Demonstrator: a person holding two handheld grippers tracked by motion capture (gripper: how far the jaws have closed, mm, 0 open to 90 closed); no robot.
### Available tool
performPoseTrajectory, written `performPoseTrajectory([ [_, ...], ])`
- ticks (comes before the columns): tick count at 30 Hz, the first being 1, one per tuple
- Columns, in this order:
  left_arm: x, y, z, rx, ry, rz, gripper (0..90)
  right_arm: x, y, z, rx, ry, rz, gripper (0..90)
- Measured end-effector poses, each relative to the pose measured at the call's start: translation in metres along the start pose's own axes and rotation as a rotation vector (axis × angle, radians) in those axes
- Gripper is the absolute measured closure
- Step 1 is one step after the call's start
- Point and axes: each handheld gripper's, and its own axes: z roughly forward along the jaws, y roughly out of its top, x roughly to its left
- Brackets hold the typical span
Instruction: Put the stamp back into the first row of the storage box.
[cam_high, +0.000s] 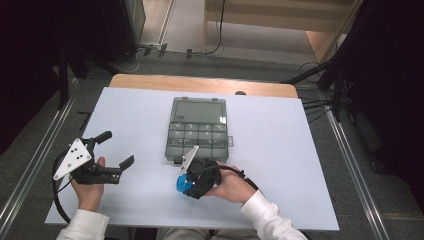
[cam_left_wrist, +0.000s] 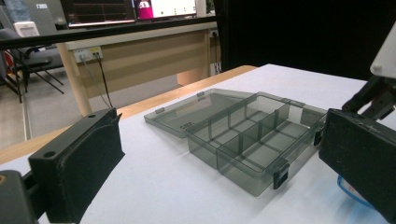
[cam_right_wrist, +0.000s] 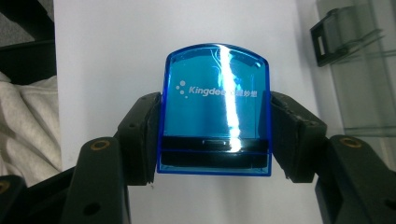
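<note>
Your right gripper (cam_right_wrist: 215, 140): jaws closed on both sides of the blue translucent block (cam_right_wrist: 215, 112), white "Kingdee" print on top, dark band at its base; held near the bench's (cam_high: 280, 150) front edge, just in front of the open grey compartment box (cam_high: 199, 131). Your left gripper (cam_high: 117, 150): jaws wide apart, nothing betw. them, near the left edge.

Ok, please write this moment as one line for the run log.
right claw: shut on blue box | left claw: open, holds nothing | organizer case: lid open, on table
</note>
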Motion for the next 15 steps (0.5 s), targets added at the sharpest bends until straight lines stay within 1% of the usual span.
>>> performPoseTrajectory([
  [1,0.0,0.0,0.0,0.001,0.001,-0.001,0.0,-0.001,0.001,-0.001,-0.01,-0.001,0.002,41.5],
  [2,0.0,0.0,0.0,0.001,0.002,0.0,0.0,-0.003,0.001,-0.003,-0.01,0.007,0.003,41.5],
  [3,0.0,0.0,0.0,0.001,0.0,0.0,0.0,-0.005,0.001,-0.005,-0.015,0.024,0.011,41.5],
  [4,0.001,0.0,0.0,-0.004,-0.003,-0.001,0.0,-0.006,0.002,-0.007,-0.026,0.028,0.023,41.5],
  [5,0.001,0.0,-0.001,-0.011,-0.007,-0.005,0.0,-0.008,0.002,-0.009,-0.037,0.046,0.024,41.5],
  [6,0.001,0.0,-0.001,-0.017,-0.01,-0.007,0.0,-0.01,0.002,-0.01,-0.043,0.042,0.022,41.5],
  [7,0.001,0.0,-0.001,-0.022,-0.008,-0.008,0.0,-0.011,0.002,-0.012,-0.04,0.044,0.037,41.5],
  [8,0.001,0.0,-0.001,-0.02,-0.005,-0.008,0.0,-0.014,0.002,-0.013,-0.043,0.046,0.027,41.5],
  [12,0.001,0.0,-0.001,-0.019,-0.004,-0.007,0.0,-0.02,0.004,-0.019,-0.039,0.036,0.039,41.6],
  [13,0.001,0.0,-0.001,-0.019,-0.004,-0.007,0.0,-0.023,0.005,-0.021,-0.041,0.041,0.036,41.6],
  [14,0.001,0.0,-0.001,-0.02,-0.005,-0.007,0.0,-0.025,0.005,-0.023,-0.044,0.051,0.045,41.5],
  [15,0.001,0.0,-0.001,-0.019,-0.005,-0.006,0.0,-0.028,0.006,-0.024,-0.048,0.048,0.042,41.6],
])
